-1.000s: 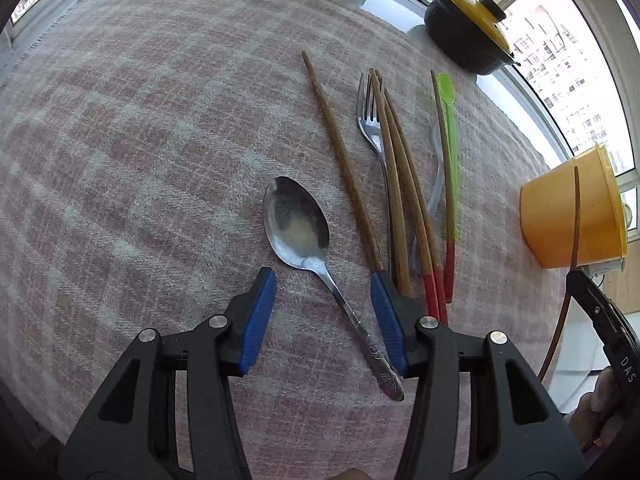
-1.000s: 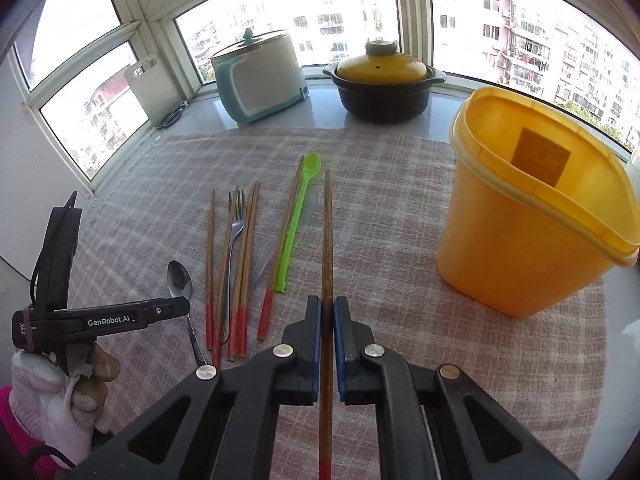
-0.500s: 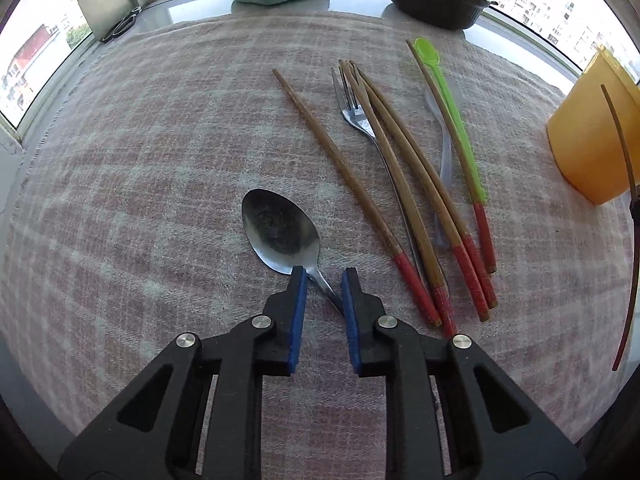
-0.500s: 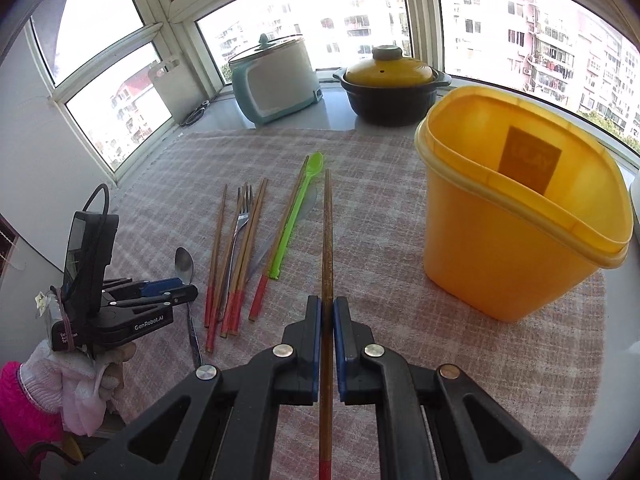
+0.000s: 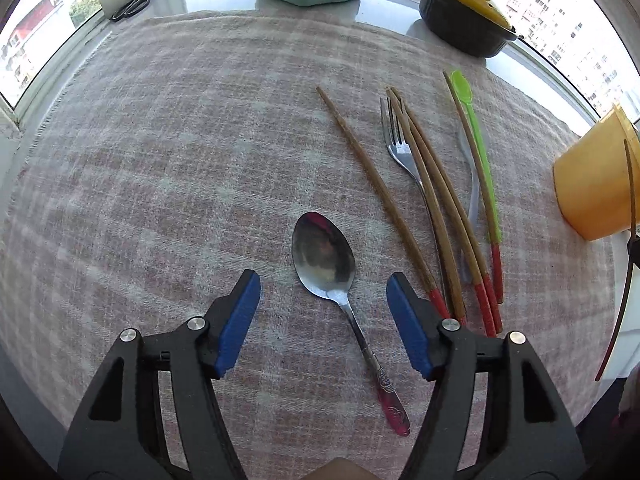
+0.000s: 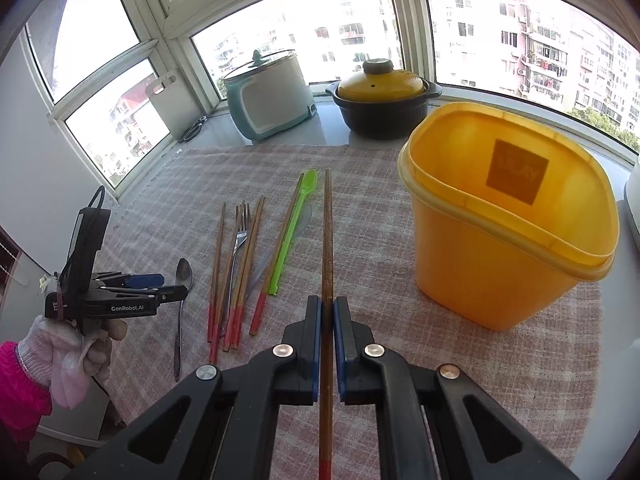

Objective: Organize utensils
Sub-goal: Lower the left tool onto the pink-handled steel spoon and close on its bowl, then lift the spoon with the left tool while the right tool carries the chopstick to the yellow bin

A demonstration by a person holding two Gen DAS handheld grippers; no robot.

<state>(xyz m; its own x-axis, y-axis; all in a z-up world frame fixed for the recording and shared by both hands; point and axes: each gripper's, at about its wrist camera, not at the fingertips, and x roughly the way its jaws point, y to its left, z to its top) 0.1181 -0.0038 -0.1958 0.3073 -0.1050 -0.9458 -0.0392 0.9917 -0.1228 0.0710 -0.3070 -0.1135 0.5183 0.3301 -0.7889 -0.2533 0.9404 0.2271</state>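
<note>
A metal spoon [image 5: 325,258] lies on the checked cloth, its handle between the fingers of my left gripper [image 5: 323,300], which is open and empty just above it. To its right lie several red-tipped wooden chopsticks [image 5: 436,216], a fork [image 5: 400,152], a green plastic spoon [image 5: 476,152] and a clear plastic spoon [image 5: 472,200]. My right gripper [image 6: 327,312] is shut on one wooden chopstick [image 6: 327,232], held above the cloth left of the yellow bin [image 6: 508,220]. The left gripper also shows in the right wrist view [image 6: 160,286].
A teal-and-white cooker [image 6: 266,96] and a black pot with a yellow lid [image 6: 382,100] stand on the sill behind the cloth. A white cutting board [image 6: 172,100] and scissors [image 6: 194,130] are at the back left. The cloth's front edge is close.
My left gripper was open, closed around the spoon handle half a second ago, and is open again now; the spoon still lies on the cloth. My right gripper drew nearer the yellow bin.
</note>
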